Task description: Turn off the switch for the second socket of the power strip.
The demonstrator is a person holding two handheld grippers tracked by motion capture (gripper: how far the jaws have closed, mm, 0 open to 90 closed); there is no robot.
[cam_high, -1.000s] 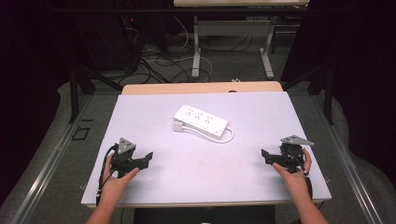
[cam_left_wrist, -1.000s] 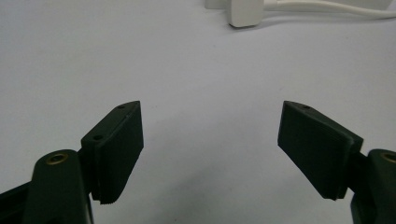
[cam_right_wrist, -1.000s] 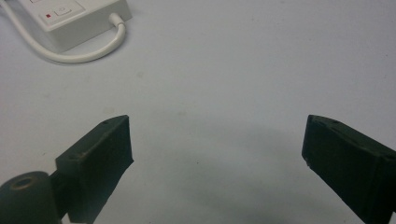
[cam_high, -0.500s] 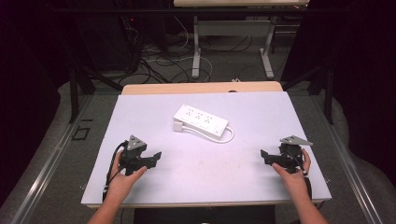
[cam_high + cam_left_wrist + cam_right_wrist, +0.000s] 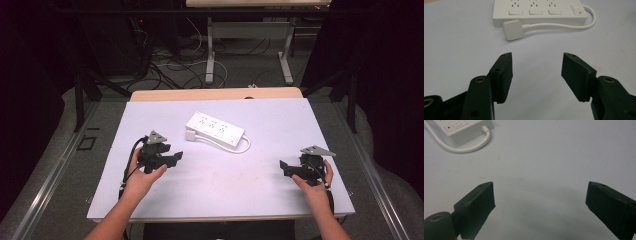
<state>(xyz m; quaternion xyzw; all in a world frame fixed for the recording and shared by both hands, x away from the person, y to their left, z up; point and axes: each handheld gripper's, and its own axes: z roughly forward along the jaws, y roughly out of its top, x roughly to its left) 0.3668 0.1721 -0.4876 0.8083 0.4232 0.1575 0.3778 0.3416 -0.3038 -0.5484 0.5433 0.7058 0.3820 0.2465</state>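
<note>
Since the earlier frame the left gripper (image 5: 172, 159) has been travelling away from the near-left part of the counter (image 5: 260, 185) toward the white power strip (image 5: 215, 128), and its jaws have just been narrowing; they are standing apart with nothing between them. The right gripper (image 5: 284, 168) is holding its place at the near right, jaws wide apart and empty. The power strip is lying flat in the middle of the counter, slightly toward the far side, its white plug (image 5: 512, 30) resting just beside its near long edge and its cord (image 5: 564, 24) looping round one end. The left gripper is aiming at that plug, judged the likely target. Bare counter is surrounding the strip on every side, leaving open approach room; both hands are sitting near the counter's front edge
</note>
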